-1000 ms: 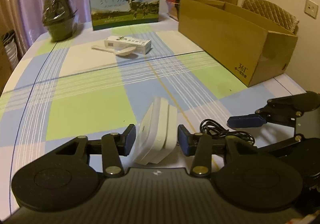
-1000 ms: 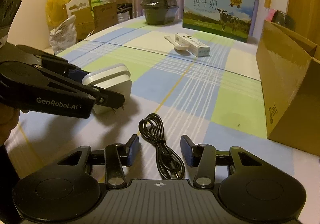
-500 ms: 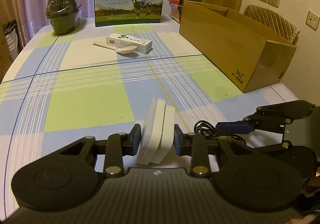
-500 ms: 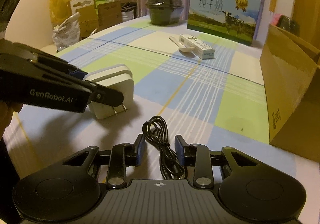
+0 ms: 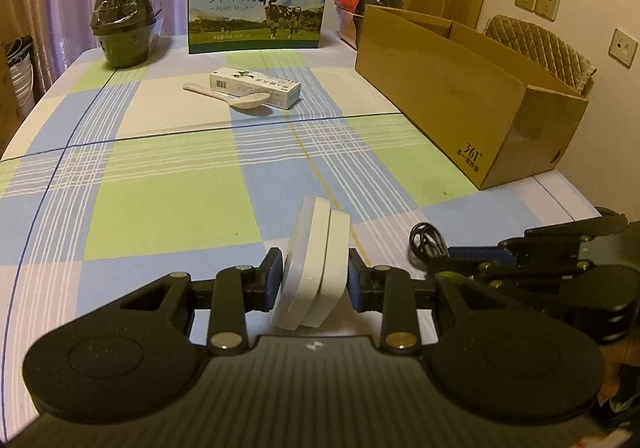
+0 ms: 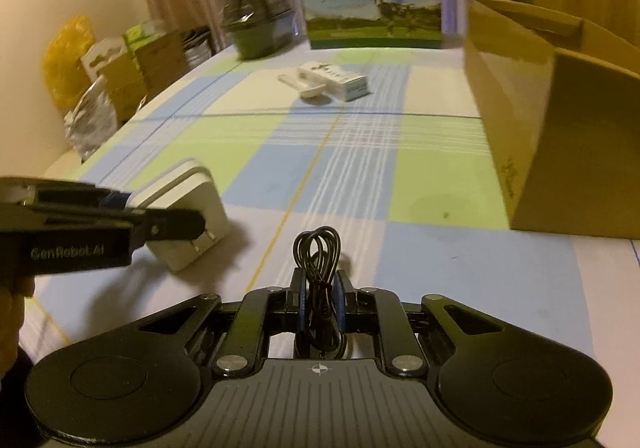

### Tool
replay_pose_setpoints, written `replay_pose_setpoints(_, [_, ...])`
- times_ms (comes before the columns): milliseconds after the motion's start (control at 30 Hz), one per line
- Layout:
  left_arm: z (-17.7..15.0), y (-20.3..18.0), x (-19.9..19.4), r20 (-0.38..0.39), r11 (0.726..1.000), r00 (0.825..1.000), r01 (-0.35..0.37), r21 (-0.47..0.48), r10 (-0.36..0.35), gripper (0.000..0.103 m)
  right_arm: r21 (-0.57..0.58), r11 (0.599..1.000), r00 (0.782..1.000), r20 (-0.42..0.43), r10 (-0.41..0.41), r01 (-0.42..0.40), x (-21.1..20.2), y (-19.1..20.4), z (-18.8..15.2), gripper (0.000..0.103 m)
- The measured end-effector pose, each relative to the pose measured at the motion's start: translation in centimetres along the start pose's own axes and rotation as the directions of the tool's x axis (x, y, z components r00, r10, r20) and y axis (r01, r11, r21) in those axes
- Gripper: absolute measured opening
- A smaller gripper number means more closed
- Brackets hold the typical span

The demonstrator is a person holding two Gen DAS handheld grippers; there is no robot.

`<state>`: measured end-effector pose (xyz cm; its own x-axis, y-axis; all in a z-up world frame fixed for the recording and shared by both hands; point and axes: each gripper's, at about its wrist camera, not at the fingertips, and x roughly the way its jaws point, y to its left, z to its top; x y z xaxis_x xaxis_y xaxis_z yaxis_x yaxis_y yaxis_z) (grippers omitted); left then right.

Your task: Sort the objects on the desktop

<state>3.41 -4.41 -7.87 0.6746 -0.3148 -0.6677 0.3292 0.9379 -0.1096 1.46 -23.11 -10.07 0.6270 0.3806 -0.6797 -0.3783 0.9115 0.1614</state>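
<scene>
My left gripper (image 5: 315,284) is shut on a white plug adapter (image 5: 314,262), held on edge just above the checked tablecloth. The same adapter (image 6: 188,216) shows its metal prongs in the right wrist view, beside the left gripper (image 6: 160,222). My right gripper (image 6: 319,298) is shut on a coiled black cable (image 6: 318,252), whose loops stick out ahead of the pads. In the left wrist view the cable (image 5: 426,244) and the right gripper (image 5: 476,256) sit to the right. An open cardboard box (image 5: 460,96) stands on the right of the table.
A white spoon (image 5: 236,98) and a small white carton (image 5: 256,86) lie mid-table. A milk gift box (image 5: 258,20) and wrapped dark bowls (image 5: 126,28) stand at the far edge. Bags and boxes (image 6: 100,88) crowd the floor past the table's left side.
My left gripper closed on the white adapter and lifted it slightly. My right gripper closed from open onto the black cable and has swung toward the cardboard box.
</scene>
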Motion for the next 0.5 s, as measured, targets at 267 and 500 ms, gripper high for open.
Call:
replay_pose_setpoints(267, [0.2,-0.6,-0.5,0.012,1.0,1.0,0.008,0.009,-0.008,0.028,0.004,1.0,0.999,0.035,-0.013,0.013,-1.0,0.1,0.3,0.011])
replay_pose_setpoints(500, [0.4,-1.9,-1.7,0.024,0.998,1.0,0.007,0.065,-0.009,0.028,0.0,1.0,0.997,0.074,-0.026,0.026,-2.4,0.1,0.7,0.011])
